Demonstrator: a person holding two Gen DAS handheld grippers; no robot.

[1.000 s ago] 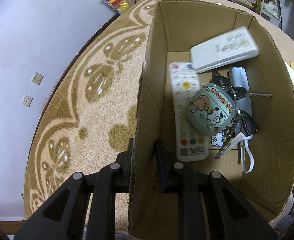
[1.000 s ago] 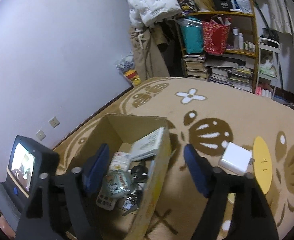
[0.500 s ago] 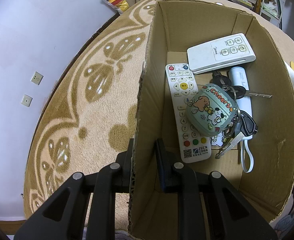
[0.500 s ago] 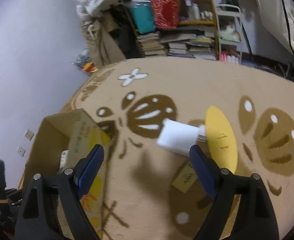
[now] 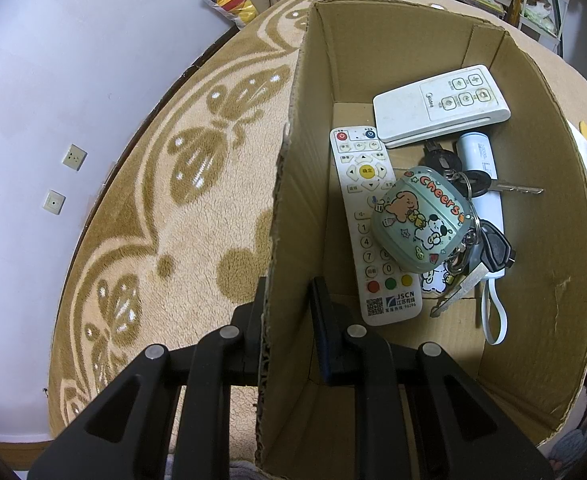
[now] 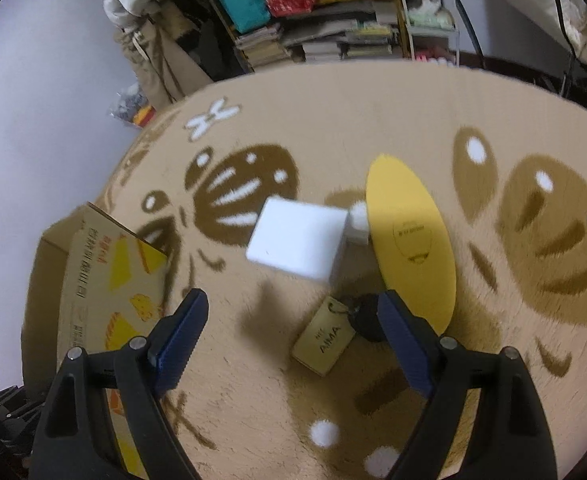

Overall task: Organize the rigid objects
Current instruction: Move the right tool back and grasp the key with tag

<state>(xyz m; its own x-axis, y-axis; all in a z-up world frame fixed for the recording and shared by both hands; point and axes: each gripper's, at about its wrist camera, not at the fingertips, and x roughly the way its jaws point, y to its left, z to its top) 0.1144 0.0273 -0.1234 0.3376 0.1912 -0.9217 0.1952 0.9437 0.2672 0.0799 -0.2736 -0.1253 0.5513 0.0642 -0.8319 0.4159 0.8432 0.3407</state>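
My left gripper (image 5: 289, 312) is shut on the left wall of an open cardboard box (image 5: 293, 208). Inside lie a long white TV remote (image 5: 369, 224), a white flat remote (image 5: 441, 106), a green cartoon earbud case (image 5: 421, 224), keys (image 5: 489, 252) and a white power bank (image 5: 481, 168). My right gripper (image 6: 293, 332) is open above the carpet. Ahead of it lie a white charger cube (image 6: 297, 240), a yellow oval disc (image 6: 409, 236) and a wooden key tag (image 6: 325, 336) with a dark fob (image 6: 367, 316). The box (image 6: 105, 280) stands at its left.
A beige carpet (image 6: 373, 112) with brown patterns covers the floor. A pale wall (image 5: 53, 80) with two sockets is on the left. Shelves (image 6: 333, 20) crammed with books, bags and boxes stand at the far end.
My right gripper has swung right, away from the box, and down toward the charger cube and key tag. The flat white remote has settled in the box. My left gripper has not moved.
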